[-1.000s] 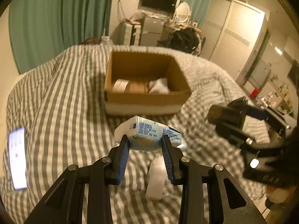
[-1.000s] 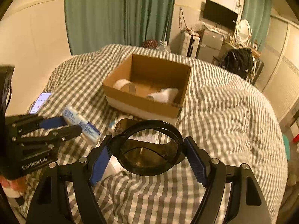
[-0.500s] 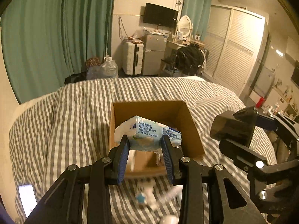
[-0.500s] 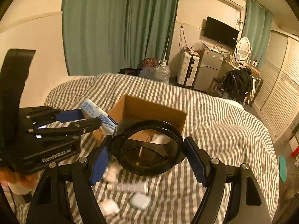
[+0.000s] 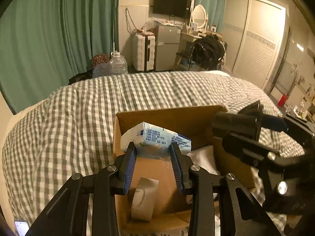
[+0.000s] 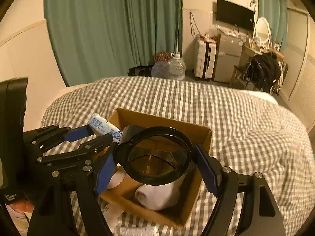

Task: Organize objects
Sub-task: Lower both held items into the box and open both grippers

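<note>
My left gripper [image 5: 153,157] is shut on a white and blue tissue pack [image 5: 155,137] and holds it above the open cardboard box [image 5: 177,116] on the checked bed. It also shows in the right wrist view [image 6: 96,132] with the pack [image 6: 102,126]. My right gripper [image 6: 157,167] is shut on a black round kettle [image 6: 159,155], held over the same box [image 6: 206,135]; it also shows in the left wrist view [image 5: 236,125]. Inside the box lie a tape roll [image 5: 143,198] and a white soft item [image 6: 155,198].
The checked duvet [image 6: 236,108] covers the bed. A phone [image 5: 20,227] lies at the near left. Small white items [image 6: 135,231] lie on the bed in front of the box. Beyond the bed stand water jugs [image 6: 175,66], a suitcase, a small fridge and green curtains.
Both grippers have lifted and moved forward with their loads, from over the loose items on the bed to above the box. Both stay shut.
</note>
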A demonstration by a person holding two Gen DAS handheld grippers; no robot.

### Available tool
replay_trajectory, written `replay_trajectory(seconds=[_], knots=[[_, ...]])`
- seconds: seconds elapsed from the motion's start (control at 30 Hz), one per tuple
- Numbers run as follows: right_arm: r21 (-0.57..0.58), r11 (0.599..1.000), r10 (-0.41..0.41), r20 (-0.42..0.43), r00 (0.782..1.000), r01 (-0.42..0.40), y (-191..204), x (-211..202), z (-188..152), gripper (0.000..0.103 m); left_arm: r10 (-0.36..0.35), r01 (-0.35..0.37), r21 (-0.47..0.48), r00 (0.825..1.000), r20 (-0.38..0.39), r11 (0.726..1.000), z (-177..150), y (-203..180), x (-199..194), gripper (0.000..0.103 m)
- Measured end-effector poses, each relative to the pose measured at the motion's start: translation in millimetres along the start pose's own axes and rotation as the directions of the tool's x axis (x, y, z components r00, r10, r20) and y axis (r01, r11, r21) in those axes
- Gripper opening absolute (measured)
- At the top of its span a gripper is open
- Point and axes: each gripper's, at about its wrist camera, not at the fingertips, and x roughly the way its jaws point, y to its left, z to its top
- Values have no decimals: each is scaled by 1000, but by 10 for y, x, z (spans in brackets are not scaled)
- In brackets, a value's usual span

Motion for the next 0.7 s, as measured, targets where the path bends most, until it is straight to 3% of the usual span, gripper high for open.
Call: replay_trajectory(seconds=[0.2,0.33,0.37,0.4,0.47,0.57,0.7], knots=[[36,999,20,-24,1000,-19,-187,336,-59,76,19,-19,22,999,-31,1000,-54,-21,294,36],[63,997,44,-17,999,-43,-262,359,-119,77,11,-11,12,999,-30,1000,-59,-62,295,45],[69,997,41,-7,999,-40,-287,338,-117,79,13,-12,10,999,-32,1000,-62,-69,279,52],[76,996,38,10,999,-39,-312,291,-113,86,18,-18,7,999,-32,1000,-64,-73,248,58],[94,995,39,40,998,-43,-328,172,-72,89,37,-37,-6,999,-22,999,-71,-72,151,76],[102,994,40,72,997,-47,-342,-76,-25,89,38,-38,-26,999,-8,999,-60,-49,-37,80],[63,998,-14,86,996,8,-292,-444,6,89,55,-54,-36,998,30,998,-50,-58,-444,83]])
